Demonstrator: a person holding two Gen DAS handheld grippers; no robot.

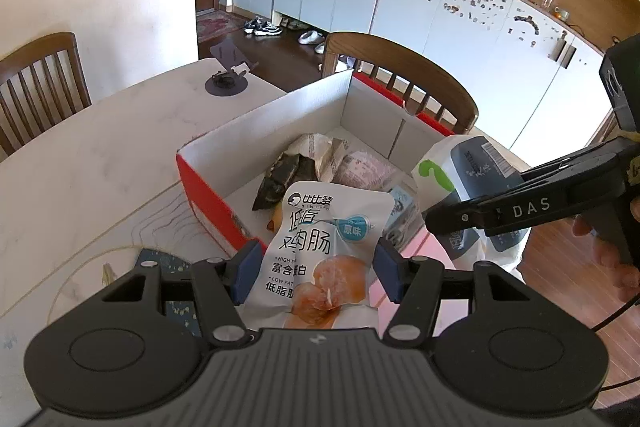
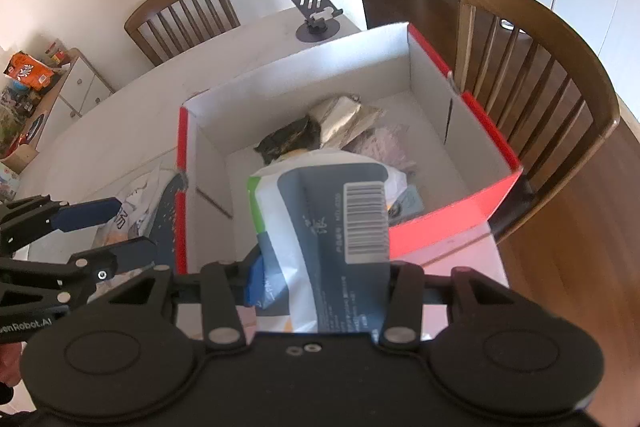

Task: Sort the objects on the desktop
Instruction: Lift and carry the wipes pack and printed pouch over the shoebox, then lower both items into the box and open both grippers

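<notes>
Judging from how the things lie, the sorting is well under way but not finished: several packets [image 2: 340, 123] have already been laid in the red-and-white cardboard box [image 2: 436, 231], where a dark wrapper, a pale folded one and a pinkish one are seen bunched toward the far end of its floor, at the centre of the right wrist view

Two more packets are held above the table, not yet dropped in. A white snack pouch printed with an orange picture [image 1: 320, 255] is pinched between the blue pads of the left gripper [image 1: 318, 273], in the lower middle of the left wrist view, just at the box's near red wall. A white, grey-blue and green bag bearing a barcode [image 2: 320, 235] is clamped by the right gripper [image 2: 320, 277], whose jaws are pressed in hard against the bag's sides; it is seen at the lower centre of the right wrist view, over the near edge of the box

What is left, as far as can be told, is for both packets to be carried over the open box and released. A dark patterned item [image 1: 160, 263] is glimpsed on the table at the lower left of the left wrist view; whether it belongs to the sorting cannot be told. A phone stand [image 1: 228, 71] is set near the table's far edge, apart from the box
</notes>
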